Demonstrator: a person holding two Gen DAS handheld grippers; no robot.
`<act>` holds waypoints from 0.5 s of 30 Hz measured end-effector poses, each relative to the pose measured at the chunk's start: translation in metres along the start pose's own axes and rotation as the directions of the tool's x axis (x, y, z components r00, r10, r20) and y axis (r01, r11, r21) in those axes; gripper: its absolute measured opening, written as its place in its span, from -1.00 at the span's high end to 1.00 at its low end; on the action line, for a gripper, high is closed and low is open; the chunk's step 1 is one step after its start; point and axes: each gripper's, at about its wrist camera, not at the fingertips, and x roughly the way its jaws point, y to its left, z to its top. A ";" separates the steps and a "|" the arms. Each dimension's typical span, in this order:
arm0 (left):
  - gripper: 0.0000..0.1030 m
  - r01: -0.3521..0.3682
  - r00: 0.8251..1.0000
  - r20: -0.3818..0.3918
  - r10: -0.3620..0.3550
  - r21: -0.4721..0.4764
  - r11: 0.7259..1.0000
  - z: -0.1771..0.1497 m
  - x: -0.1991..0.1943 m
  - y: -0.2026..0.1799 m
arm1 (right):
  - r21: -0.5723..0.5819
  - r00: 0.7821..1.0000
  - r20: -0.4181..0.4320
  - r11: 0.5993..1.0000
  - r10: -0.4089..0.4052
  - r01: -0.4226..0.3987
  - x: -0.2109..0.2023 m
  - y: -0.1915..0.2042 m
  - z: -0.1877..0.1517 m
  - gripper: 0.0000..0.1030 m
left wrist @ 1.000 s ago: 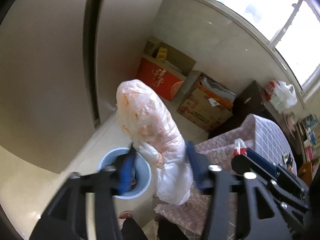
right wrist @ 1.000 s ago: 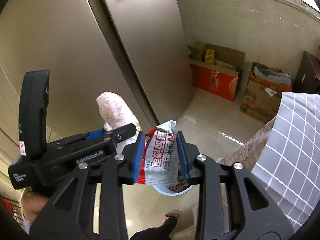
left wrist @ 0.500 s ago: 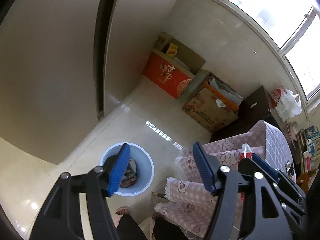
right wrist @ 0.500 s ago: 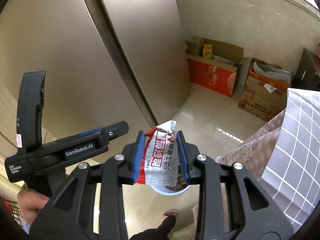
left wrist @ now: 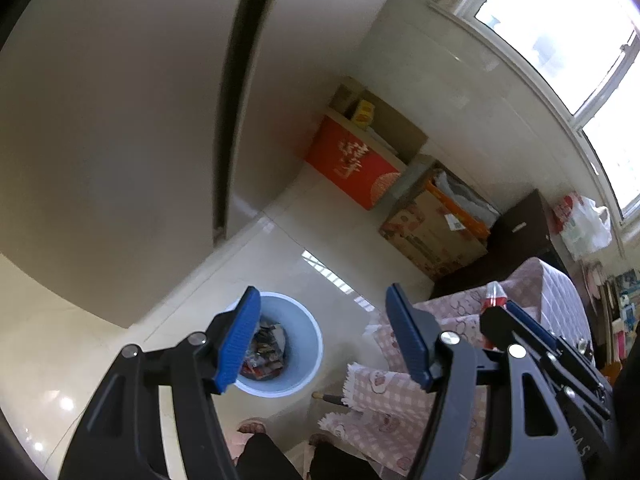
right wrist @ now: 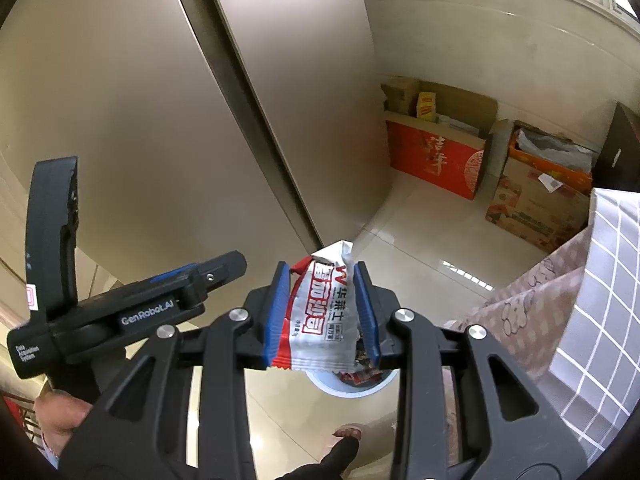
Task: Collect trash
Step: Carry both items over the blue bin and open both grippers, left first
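Above the floor: round pale-blue plastic bin (left wrist: 298, 344), part-filled.
Right hand-held gripper (right wrist: 323, 312): clamps red-and-white foil snack wrapper (right wrist: 326, 312).
Left hand-held gripper (left wrist: 320, 340): spread wide, empty.
Advice: centre wrapper over bin, then release.

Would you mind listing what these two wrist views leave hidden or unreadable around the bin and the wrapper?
- Blue bin, right wrist view: mostly hidden behind the snack wrapper and the right gripper.
- Bin contents, left wrist view: too small to identify; partly covered by the left gripper finger.
- Wrapper's small print: too small to read.
- Person's foot: cut off by the gripper frame.
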 end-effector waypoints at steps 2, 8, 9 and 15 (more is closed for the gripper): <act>-0.24 -0.012 1.000 0.010 0.013 -0.020 1.000 0.001 -0.003 0.005 | 0.005 1.000 0.020 1.000 0.008 -0.008 0.000 0.003 0.001 0.11; -0.24 -0.033 0.999 0.034 0.035 -0.067 0.997 0.005 -0.013 0.022 | -0.001 0.998 0.064 1.000 0.006 -0.006 -0.005 0.008 0.009 -0.14; -0.24 -0.034 0.999 0.036 0.037 -0.069 0.997 0.005 -0.014 0.023 | -0.001 0.998 0.068 1.000 0.005 -0.005 -0.006 0.008 0.009 -0.15; -0.24 -0.031 0.999 0.040 0.033 -0.050 0.998 0.003 -0.021 0.012 | 0.016 0.997 0.082 1.000 -0.010 0.008 -0.020 -0.007 0.005 -0.17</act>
